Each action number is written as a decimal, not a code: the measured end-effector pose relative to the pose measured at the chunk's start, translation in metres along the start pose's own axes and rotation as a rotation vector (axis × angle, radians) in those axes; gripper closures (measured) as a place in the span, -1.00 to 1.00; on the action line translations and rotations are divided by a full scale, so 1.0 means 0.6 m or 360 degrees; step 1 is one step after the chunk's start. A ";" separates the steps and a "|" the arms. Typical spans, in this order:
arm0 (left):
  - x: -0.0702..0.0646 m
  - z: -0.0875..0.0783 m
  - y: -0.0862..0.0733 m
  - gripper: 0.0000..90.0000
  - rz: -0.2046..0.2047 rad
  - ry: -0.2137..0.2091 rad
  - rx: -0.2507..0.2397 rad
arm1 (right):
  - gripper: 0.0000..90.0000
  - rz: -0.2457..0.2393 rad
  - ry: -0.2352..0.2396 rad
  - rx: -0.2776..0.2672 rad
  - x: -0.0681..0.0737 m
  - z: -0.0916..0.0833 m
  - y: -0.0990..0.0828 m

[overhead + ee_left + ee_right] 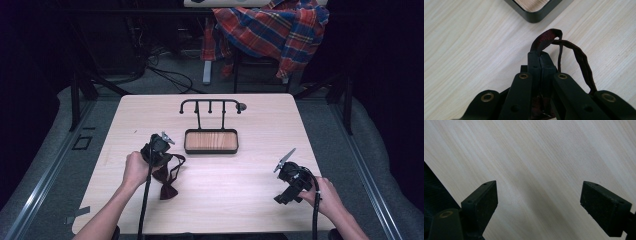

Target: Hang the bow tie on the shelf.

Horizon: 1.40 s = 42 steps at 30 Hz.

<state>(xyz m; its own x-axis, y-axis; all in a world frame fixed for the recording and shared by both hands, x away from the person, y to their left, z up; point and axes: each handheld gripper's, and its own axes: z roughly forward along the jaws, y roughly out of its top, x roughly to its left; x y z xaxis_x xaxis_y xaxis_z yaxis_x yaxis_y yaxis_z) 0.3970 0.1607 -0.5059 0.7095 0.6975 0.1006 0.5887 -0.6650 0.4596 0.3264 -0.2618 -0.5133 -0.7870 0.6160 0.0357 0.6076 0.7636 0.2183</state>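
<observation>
Left gripper (541,62) clamped; right gripper (539,202) spread wide.

- No lettering, label, brand, number or sign can be read anywhere — not on the table, the tray or the stand.
- The plaid shirt bears a pattern only — no words.

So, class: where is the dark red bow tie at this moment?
In the high view the bow tie lies left of centre, its strap clamped in the left gripper, just left of the stand's wooden tray.

A pale wooden table (260,175) carries a black hook-rack tray (211,141) and a maroon bow tie (167,189).
</observation>
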 end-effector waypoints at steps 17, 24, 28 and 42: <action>0.000 -0.034 -0.005 0.98 -0.0034 0.0040 -0.0111 | -0.68 -0.0008 0.0007 0.0000 0.001 0.001 0.003; 0.003 -0.041 -0.006 0.98 -0.0040 0.0054 -0.0123 | -0.68 -0.0007 0.0009 -0.0001 0.001 0.001 0.003; 0.004 -0.045 -0.009 0.98 -0.0053 0.0066 -0.0142 | -0.69 -0.0005 0.0010 -0.0011 0.001 0.001 0.007; 0.014 -0.062 -0.001 0.98 -0.0078 0.0091 -0.0197 | -0.69 0.0002 0.0020 -0.0011 -0.001 0.006 0.007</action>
<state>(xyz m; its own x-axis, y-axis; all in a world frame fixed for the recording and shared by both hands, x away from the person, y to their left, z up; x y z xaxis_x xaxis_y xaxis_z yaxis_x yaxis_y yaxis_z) 0.3883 0.1771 -0.4728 0.6557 0.7447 0.1240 0.5673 -0.5944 0.5700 0.3297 -0.2580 -0.5157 -0.7877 0.6142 0.0480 0.6077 0.7616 0.2251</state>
